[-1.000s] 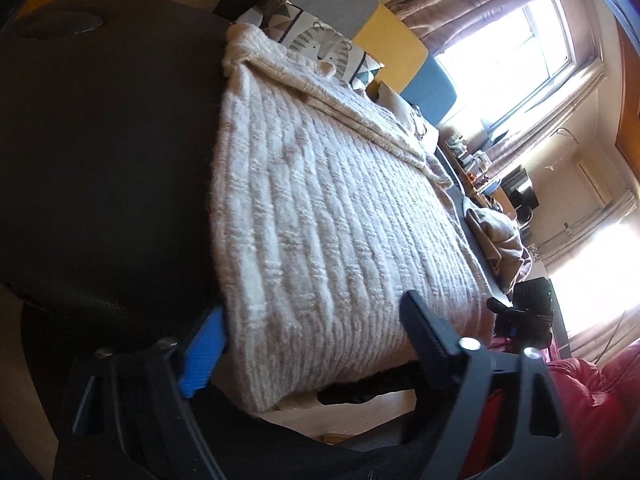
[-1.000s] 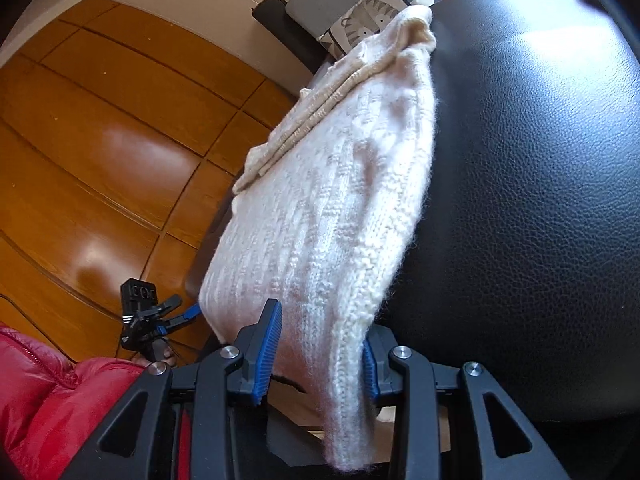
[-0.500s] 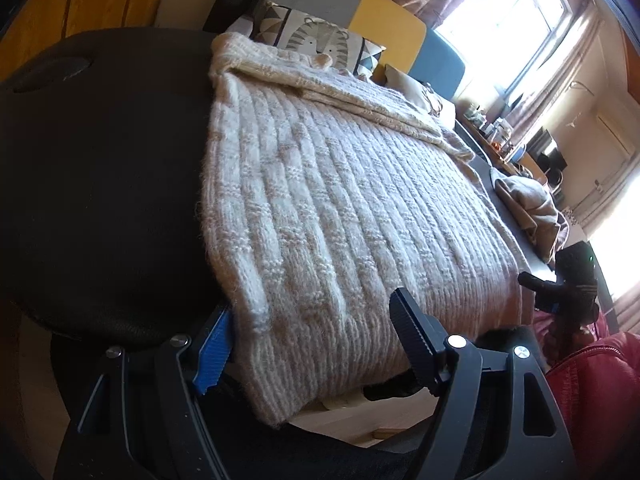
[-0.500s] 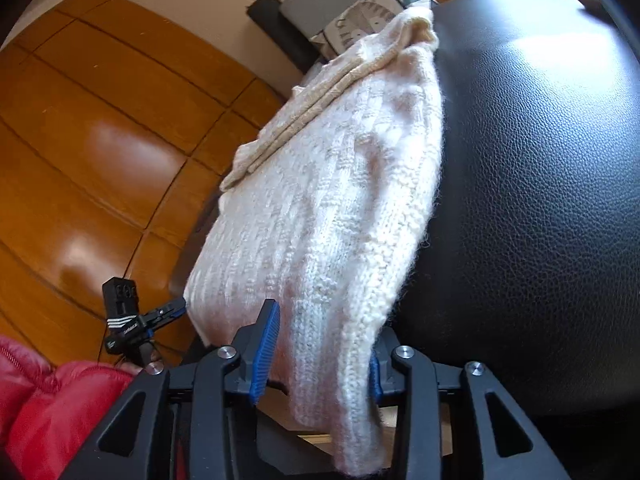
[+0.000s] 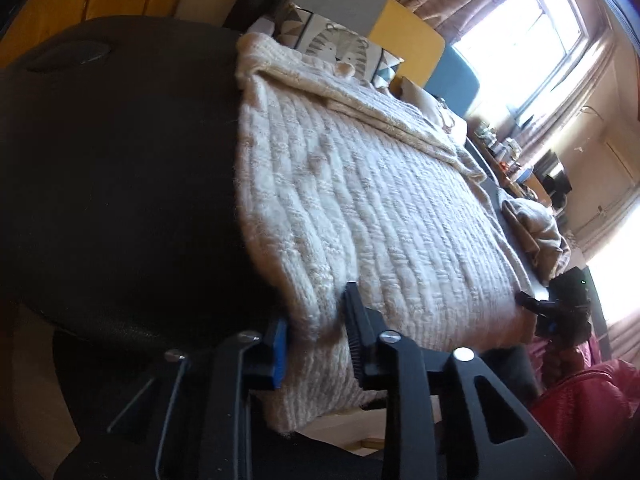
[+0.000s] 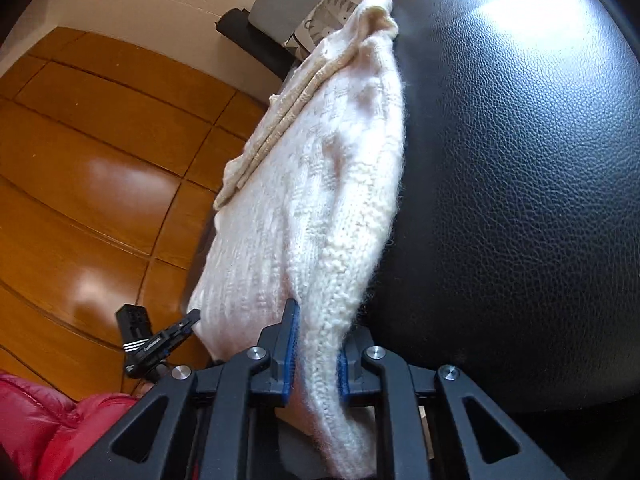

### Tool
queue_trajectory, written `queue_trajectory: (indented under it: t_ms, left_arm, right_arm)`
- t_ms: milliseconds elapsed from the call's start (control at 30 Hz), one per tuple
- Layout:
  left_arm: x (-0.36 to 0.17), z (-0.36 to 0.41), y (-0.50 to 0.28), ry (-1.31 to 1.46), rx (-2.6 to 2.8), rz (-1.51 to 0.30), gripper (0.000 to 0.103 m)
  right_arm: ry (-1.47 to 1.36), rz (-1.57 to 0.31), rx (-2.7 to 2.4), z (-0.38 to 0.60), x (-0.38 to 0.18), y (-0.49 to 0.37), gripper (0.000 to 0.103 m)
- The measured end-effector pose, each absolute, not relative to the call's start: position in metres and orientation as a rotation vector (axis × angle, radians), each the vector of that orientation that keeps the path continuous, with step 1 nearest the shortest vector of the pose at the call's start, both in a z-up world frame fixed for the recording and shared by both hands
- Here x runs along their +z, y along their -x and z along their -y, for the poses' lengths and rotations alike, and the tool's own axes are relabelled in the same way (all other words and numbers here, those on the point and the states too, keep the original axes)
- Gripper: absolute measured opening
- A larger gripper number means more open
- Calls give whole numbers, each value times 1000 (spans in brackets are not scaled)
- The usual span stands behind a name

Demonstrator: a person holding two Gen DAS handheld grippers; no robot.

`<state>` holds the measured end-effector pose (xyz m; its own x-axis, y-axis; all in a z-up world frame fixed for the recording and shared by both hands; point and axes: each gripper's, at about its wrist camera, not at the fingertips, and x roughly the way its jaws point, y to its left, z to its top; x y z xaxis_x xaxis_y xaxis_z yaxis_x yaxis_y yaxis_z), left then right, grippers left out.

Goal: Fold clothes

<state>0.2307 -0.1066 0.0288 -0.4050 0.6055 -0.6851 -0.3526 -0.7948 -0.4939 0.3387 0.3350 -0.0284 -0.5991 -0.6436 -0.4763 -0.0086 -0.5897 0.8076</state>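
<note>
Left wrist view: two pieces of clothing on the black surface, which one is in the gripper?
The cream ribbed knit sweater, spread flat; the left gripper is closing on its near hem. The other, a crumpled beige garment, lies untouched at the far right edge.

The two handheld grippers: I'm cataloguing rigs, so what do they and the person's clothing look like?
Both the left gripper and the right gripper are black angular frames with cut-out slots and silver screw heads. Blue pads line the fingers; the left one's other finger shows a ribbed black face. The sleeve is red, shiny and quilted.
</note>
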Motion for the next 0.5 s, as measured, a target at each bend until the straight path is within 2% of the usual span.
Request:
queue_trajectory:
  t_ms: [200,400,500]
  left_arm:
    - [41,95,-243,1213,2098,371,15]
    - [61,110,-257,1145,1981,531,15]
    - [75,120,-264,1089,1904,618,15]
  right_arm:
    - [-1110,1153,-2126,-329,-28,-343,15]
    - [-1028,1096,-2021,-321,-13,-363,15]
    - [-944,1079,-1956,-322,5,-378,10]
